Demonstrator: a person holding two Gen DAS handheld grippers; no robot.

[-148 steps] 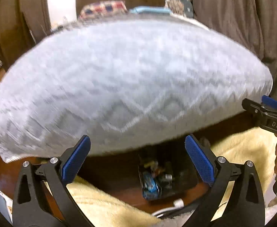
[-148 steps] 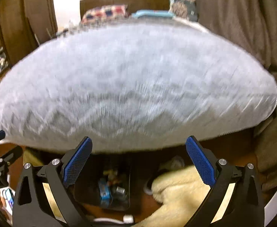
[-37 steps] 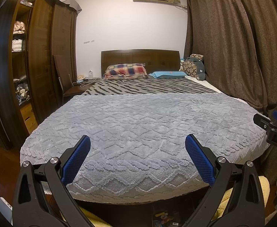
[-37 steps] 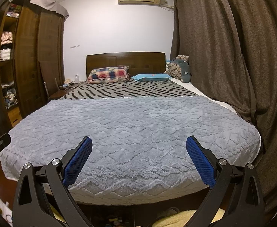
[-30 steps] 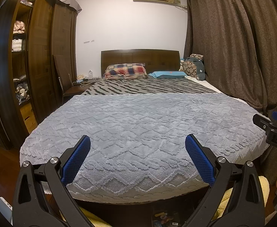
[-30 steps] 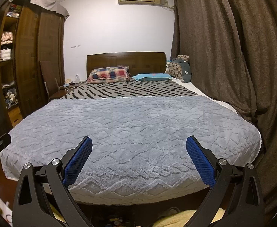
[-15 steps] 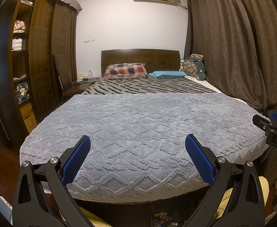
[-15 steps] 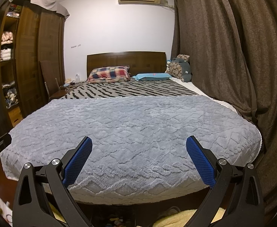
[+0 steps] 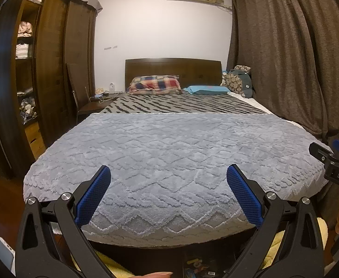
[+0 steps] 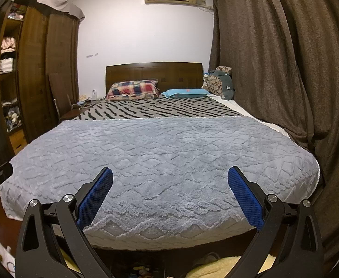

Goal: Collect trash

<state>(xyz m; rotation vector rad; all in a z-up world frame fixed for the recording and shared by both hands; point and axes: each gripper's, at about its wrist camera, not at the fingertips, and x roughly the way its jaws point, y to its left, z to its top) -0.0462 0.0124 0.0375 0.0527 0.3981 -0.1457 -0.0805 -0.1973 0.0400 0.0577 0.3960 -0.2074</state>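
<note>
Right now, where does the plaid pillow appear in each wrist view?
Left wrist: the plaid pillow lies just left of centre, against the headboard.
Right wrist: the plaid pillow lies further left of centre, below the headboard.
Shared landmark: the blue pillow beside it.

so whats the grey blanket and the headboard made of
Blanket: looks like plush fleece, matte, with a raised zigzag pile and fuzzy edge. Headboard: seems dark brown wood or veneer, panelled, with a slight sheen along its top; which one is unclear.
</note>
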